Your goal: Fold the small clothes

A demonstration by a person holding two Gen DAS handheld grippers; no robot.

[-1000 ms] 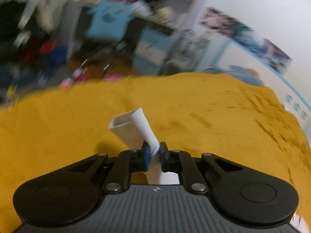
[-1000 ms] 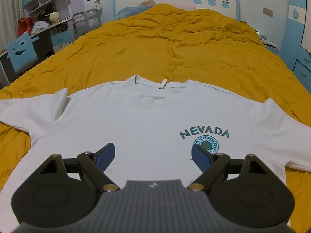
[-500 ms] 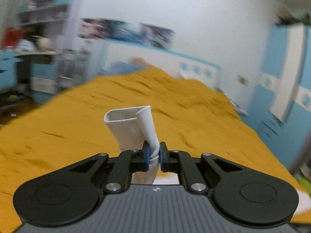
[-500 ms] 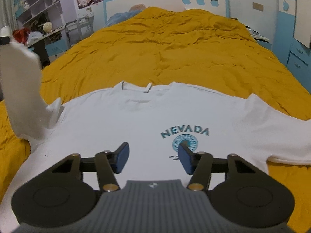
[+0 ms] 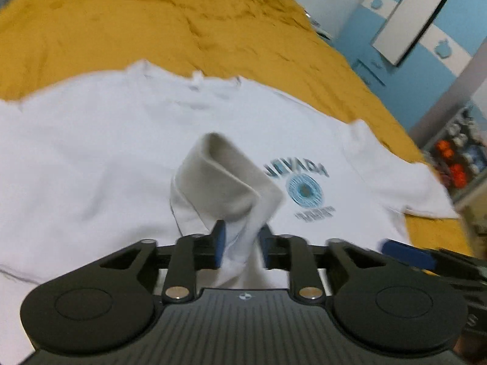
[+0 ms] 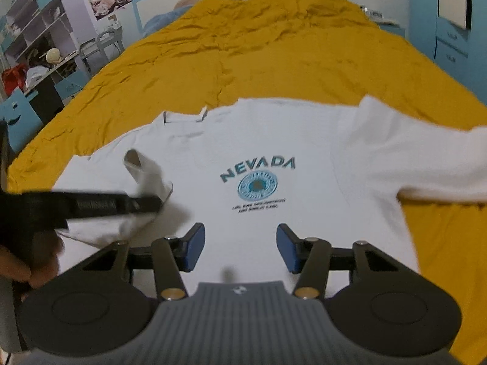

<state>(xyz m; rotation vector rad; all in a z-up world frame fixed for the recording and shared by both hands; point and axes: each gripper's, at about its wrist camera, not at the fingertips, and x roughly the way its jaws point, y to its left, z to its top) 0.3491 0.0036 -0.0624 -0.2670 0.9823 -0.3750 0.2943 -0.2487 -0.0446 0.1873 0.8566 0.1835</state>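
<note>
A white T-shirt (image 6: 274, 140) with a teal NEVADA print (image 6: 258, 167) lies flat, front up, on the yellow bedspread (image 6: 274, 45); it also shows in the left wrist view (image 5: 91, 140). My left gripper (image 5: 240, 243) is shut on the shirt's left sleeve (image 5: 225, 182) and holds it folded in over the chest; from the right wrist view this gripper (image 6: 158, 202) comes in from the left. My right gripper (image 6: 240, 248) is open and empty, hovering above the shirt's lower front. The right sleeve (image 6: 426, 158) lies spread out.
The bed runs far ahead under the yellow bedspread. Shelves and a desk (image 6: 36, 70) stand to the left of the bed. Blue cabinets (image 6: 456, 30) stand to the right. My right gripper's blue pad (image 5: 408, 254) shows at the left wrist view's right edge.
My left gripper swung the held sleeve from the left side of the bed in over the shirt's chest. My right gripper closed partway and shifted a little left.
</note>
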